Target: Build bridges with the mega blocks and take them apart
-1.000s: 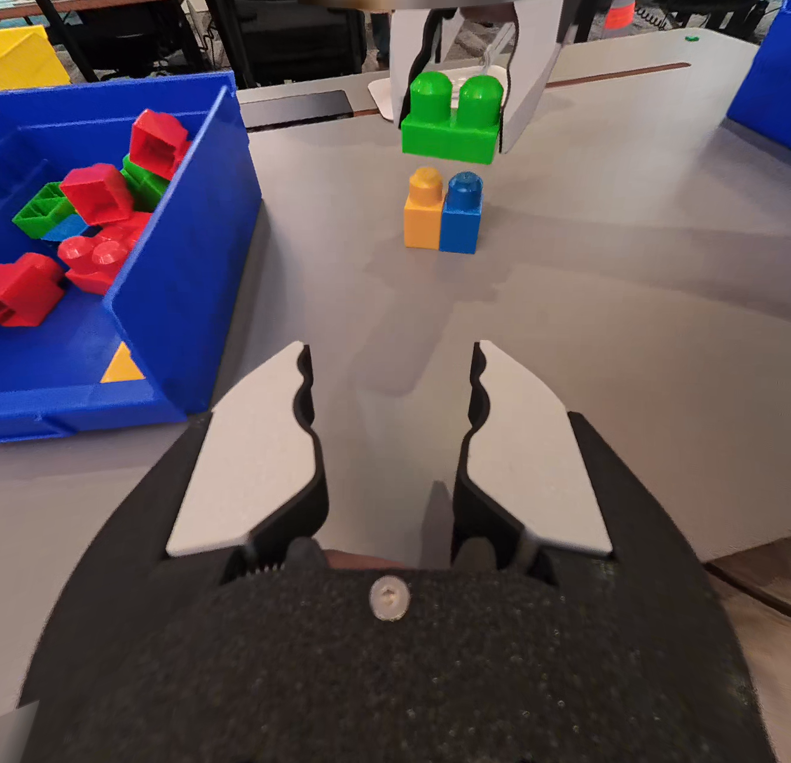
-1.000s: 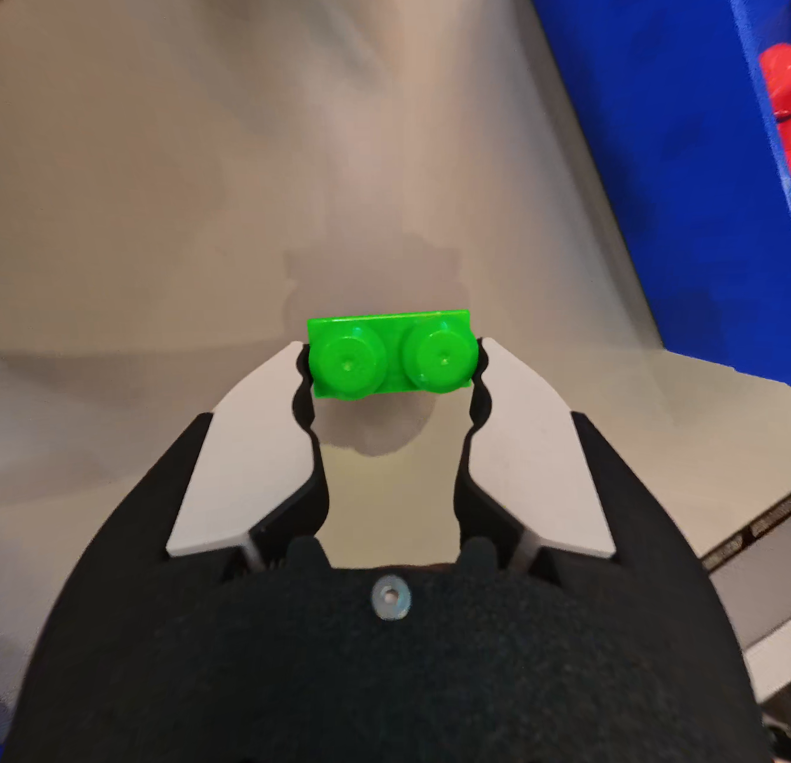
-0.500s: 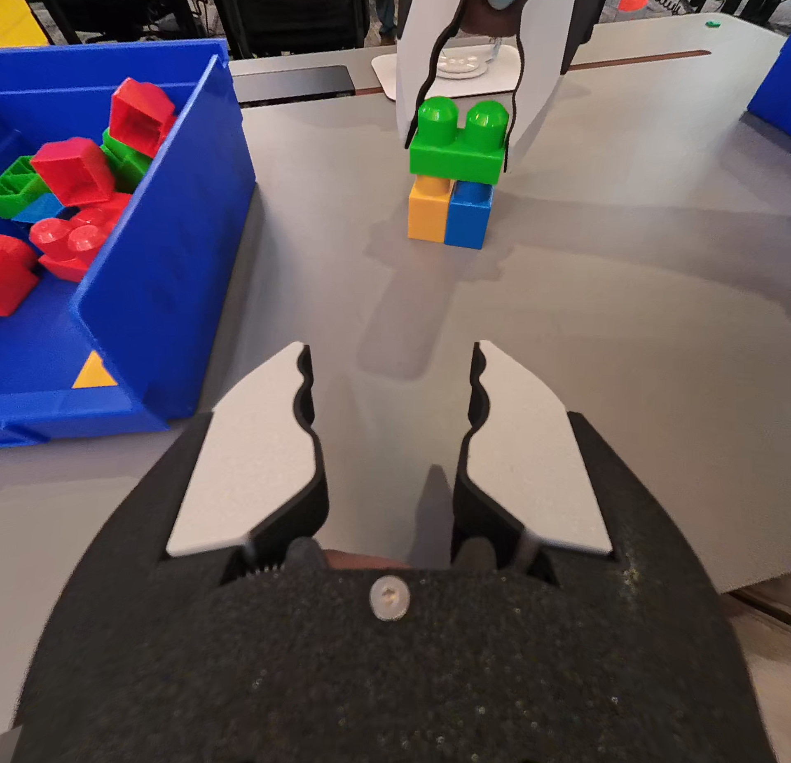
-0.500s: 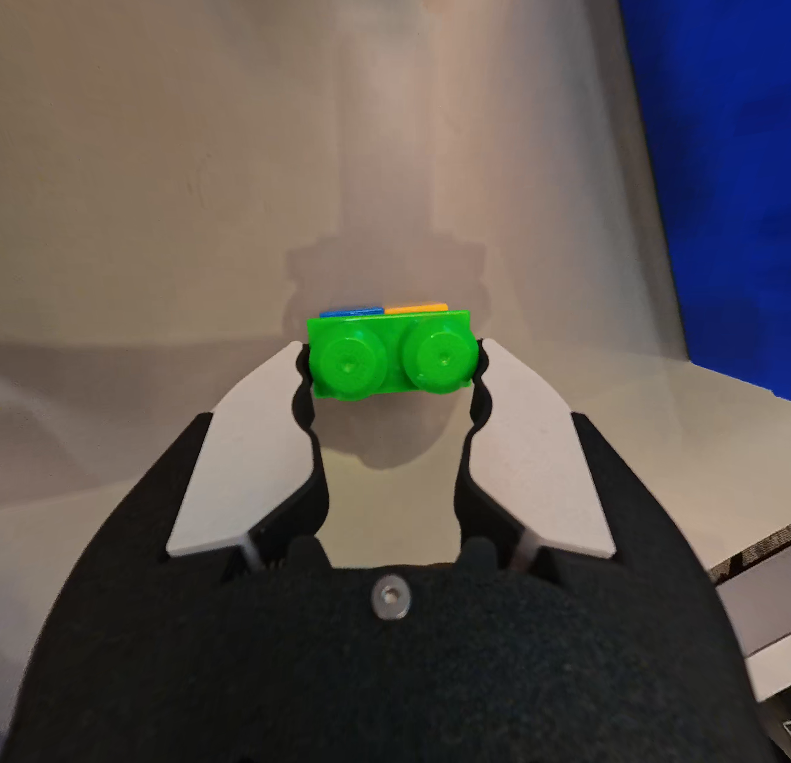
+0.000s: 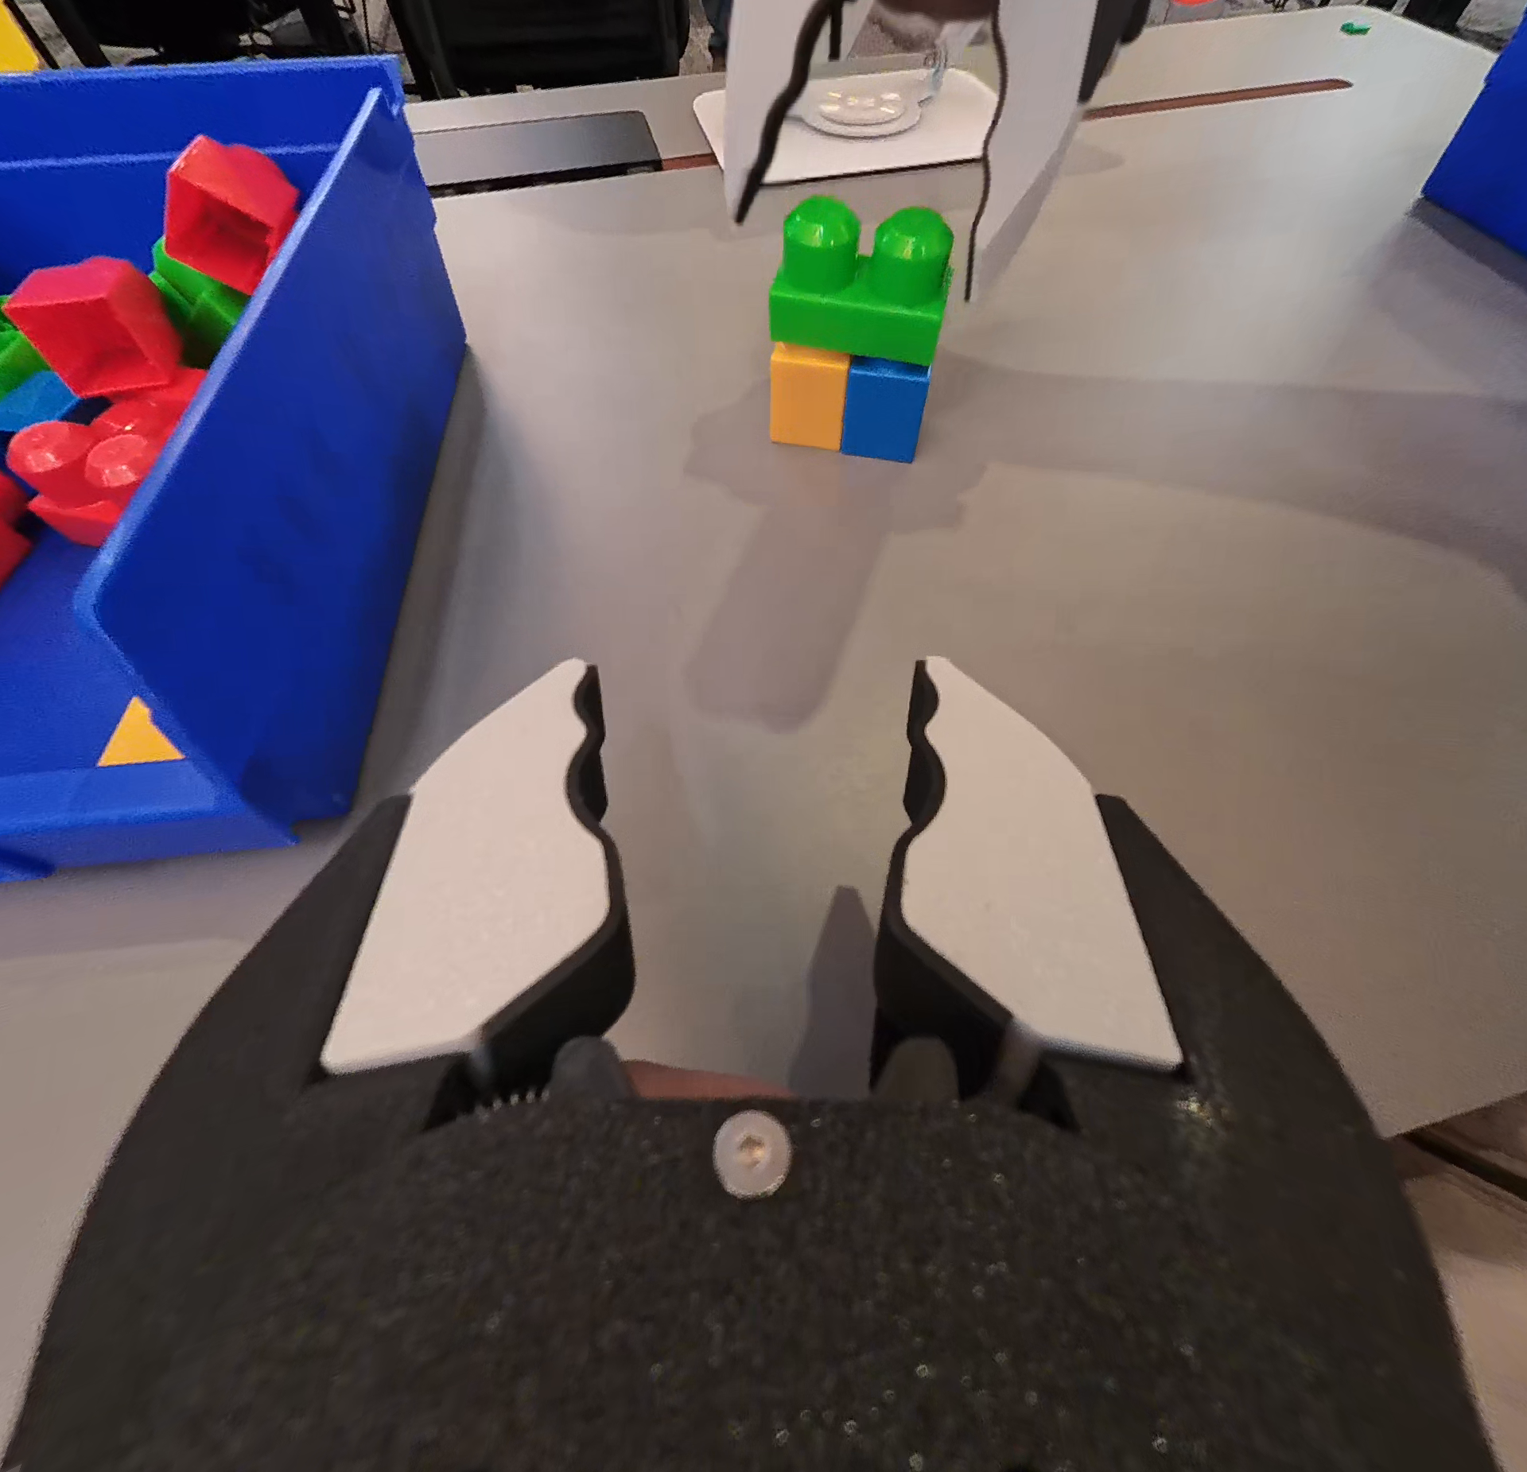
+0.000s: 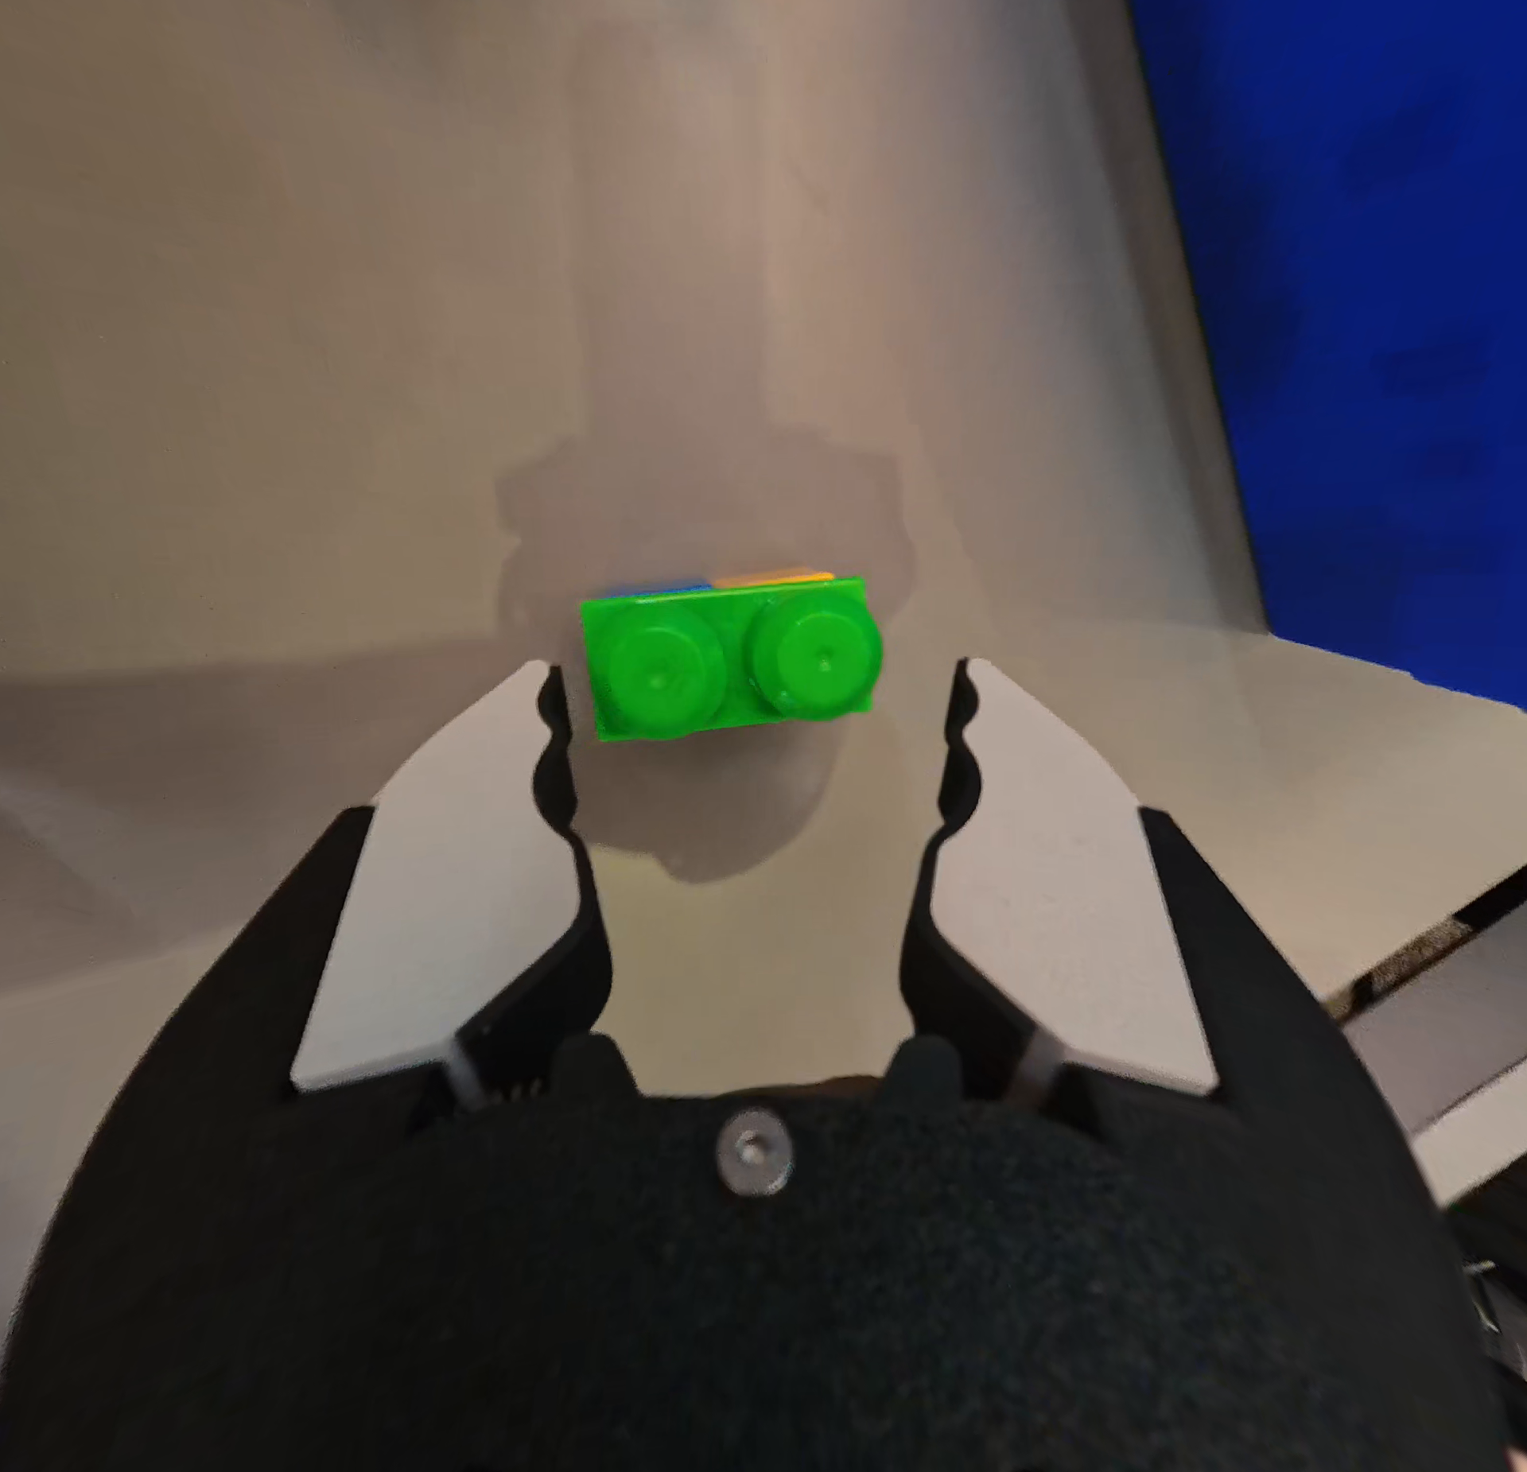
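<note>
I see a big gray table [image 5: 1157, 606] in front of me. On its left side sits a blue bin [image 5: 273, 474] with red blocks [image 5: 91, 333] and some green ones piled inside. My left gripper [image 5: 752, 672] hangs low over the table with its fingers spread apart and nothing between them. My right gripper [image 6: 752, 672] is above the little stack, and its fingers are wide too, with a gap on each side of the green block [image 6: 731, 660]. The green block sits on top of an orange block [image 5: 808, 395] and a blue block [image 5: 882, 412], which stand side by side and touch.
</note>
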Available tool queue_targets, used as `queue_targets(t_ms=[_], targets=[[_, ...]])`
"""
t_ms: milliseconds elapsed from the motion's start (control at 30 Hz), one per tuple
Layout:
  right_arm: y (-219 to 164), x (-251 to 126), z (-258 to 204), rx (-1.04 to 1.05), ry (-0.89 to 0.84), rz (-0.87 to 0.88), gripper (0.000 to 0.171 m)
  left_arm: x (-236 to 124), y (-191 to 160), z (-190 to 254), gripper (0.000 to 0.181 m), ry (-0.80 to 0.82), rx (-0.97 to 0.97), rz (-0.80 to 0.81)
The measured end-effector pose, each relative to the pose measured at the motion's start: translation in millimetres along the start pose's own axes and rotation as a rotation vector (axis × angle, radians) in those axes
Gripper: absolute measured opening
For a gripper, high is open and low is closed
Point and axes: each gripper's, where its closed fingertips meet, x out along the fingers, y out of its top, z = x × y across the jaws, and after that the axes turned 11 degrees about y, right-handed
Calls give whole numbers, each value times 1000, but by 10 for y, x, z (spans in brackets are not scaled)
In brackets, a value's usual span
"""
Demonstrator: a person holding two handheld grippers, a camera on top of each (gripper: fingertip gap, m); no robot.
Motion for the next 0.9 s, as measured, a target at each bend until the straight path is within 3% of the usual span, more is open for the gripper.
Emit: queue_targets(t_ms=[167, 367, 467, 533, 633, 700, 767, 833, 900], targets=[[216, -627, 32, 40, -159, 73, 90, 2, 96, 57, 71, -34, 3, 18], [707, -1754, -80, 198, -676, 247, 98, 57, 284, 77, 72, -70, 29, 61], [729, -2044, -426, 396, -969, 355, 93, 68, 386, 119, 72, -119, 35, 92], [677, -1971, -784, 571, -1115, 486, 91, 65, 440, 146, 72, -144, 52, 128], [477, -1480, -1370, 868, -1286, 623, 88, 92, 426, 193, 72, -167, 92, 149], [366, -987, -1727, 1073, -1294, 654, 96, 115, 392, 217, 72, -164, 107, 158], [306, -581, -2038, 1275, -1286, 725, 93, 124, 348, 252, 72, -160, 98, 164], [366, -254, -2219, 1397, -1231, 833, 94, 111, 305, 324, 72, -174, 72, 172], [354, -37, -2369, 1458, -1223, 803, 94, 103, 283, 394, 71, -183, 61, 188]])
